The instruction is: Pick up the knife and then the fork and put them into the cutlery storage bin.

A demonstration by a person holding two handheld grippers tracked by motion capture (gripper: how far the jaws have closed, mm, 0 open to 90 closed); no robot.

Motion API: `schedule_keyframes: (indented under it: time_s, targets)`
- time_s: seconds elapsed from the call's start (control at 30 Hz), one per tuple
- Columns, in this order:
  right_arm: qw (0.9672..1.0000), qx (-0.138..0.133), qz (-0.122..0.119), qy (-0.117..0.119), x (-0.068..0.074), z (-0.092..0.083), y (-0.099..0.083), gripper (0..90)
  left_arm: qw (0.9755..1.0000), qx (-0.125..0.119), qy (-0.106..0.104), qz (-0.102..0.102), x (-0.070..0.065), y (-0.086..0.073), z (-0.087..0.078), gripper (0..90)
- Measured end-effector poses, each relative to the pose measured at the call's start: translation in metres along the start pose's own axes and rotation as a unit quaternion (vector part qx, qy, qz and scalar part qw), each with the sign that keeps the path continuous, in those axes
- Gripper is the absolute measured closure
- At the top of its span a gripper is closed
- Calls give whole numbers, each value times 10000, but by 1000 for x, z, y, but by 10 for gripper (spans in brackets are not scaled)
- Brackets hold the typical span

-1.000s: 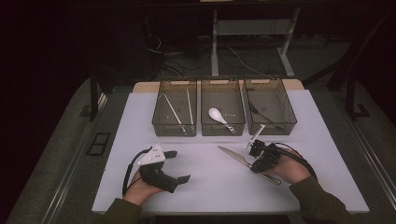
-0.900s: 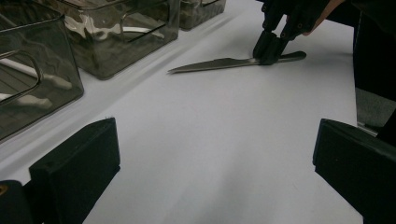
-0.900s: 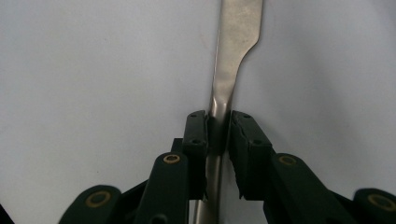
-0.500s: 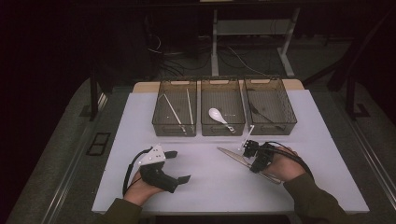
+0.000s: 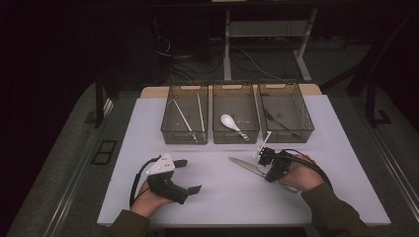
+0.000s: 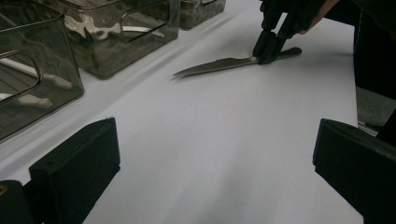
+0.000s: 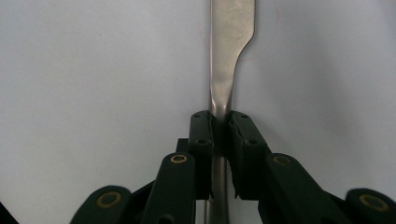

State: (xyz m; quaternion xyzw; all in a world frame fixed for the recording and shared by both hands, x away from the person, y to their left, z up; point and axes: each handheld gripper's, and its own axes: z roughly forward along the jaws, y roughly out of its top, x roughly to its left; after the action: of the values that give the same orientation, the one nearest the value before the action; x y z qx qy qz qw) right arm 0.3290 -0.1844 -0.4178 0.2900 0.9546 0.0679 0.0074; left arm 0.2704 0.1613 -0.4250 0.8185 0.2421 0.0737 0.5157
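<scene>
Your right gripper's fingers (image 7: 201, 140) pinch the knife (image 7: 229, 51) at the neck where the blade meets the handle; they have just been closing on it. The knife lies flat on the white table (image 5: 222, 197), blade pointing toward the middle. Your left gripper (image 5: 190, 175) rests well apart on the table, its fingers spread wide around nothing. Three bins (image 5: 236, 134) stand beyond.

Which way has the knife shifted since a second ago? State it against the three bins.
No. The knife lies at the same spot on the white table, below the gap between the middle bin and the right bin.
</scene>
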Motion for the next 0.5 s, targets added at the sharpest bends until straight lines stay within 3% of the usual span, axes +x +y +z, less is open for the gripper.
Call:
schedule_keyframes:
  time_s: [0.5]
  targets:
    - [9983,-513,230,179,-16,-19,-18,800,10000,-13,8,-15,0,0,0,0]
